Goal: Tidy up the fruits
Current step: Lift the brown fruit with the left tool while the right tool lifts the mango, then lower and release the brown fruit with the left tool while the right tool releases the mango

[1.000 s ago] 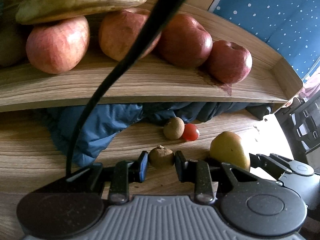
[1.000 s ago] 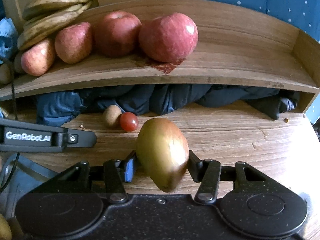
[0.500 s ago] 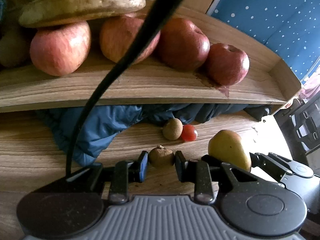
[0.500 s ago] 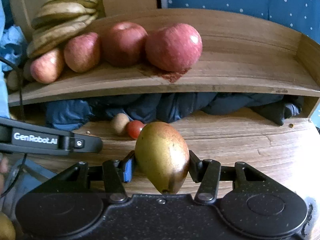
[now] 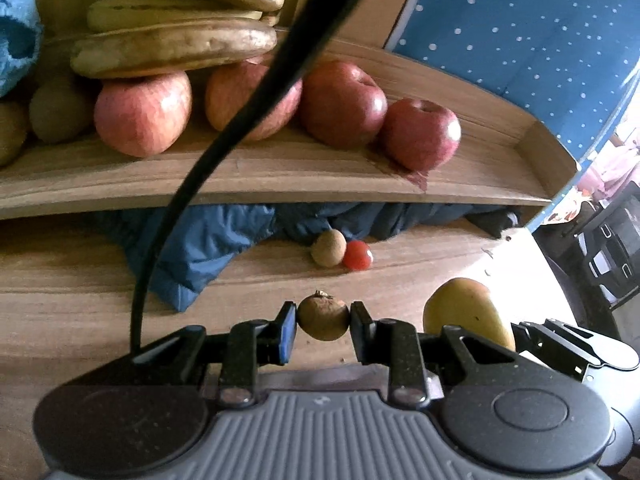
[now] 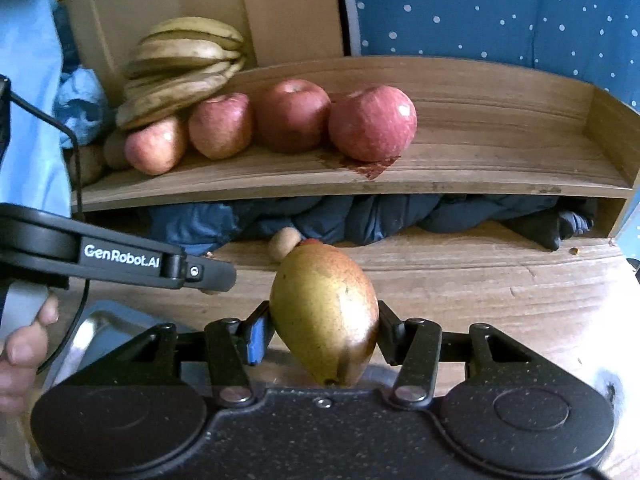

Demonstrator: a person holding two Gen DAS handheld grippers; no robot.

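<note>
We hold one fruit in each tool. The left gripper (image 5: 323,322) has its jaws clamped on a small brown fruit (image 5: 323,317), and the right gripper (image 6: 322,334) has its jaws clamped on a pear (image 6: 325,312), stem end down; both fruits hang above the tabletop (image 6: 500,292), in front of the wooden shelf (image 6: 460,176).

The shelf already carries a row of apples (image 6: 372,128) with bananas (image 6: 180,68) stacked at its left end and a few dull brown fruits (image 5: 60,114) beside them. We judge the step in hand is carrying both pieces up to the shelf.

To do it well, we lift each fruit clear of the shelf's front edge before moving in. The bare stretch to the right of the apples looks best for the pear. We set it down on its side so it cannot roll, and only then ease the jaws apart. The small brown fruit belongs with its like at the left end, where the bananas overhang, so we come in low.
</note>
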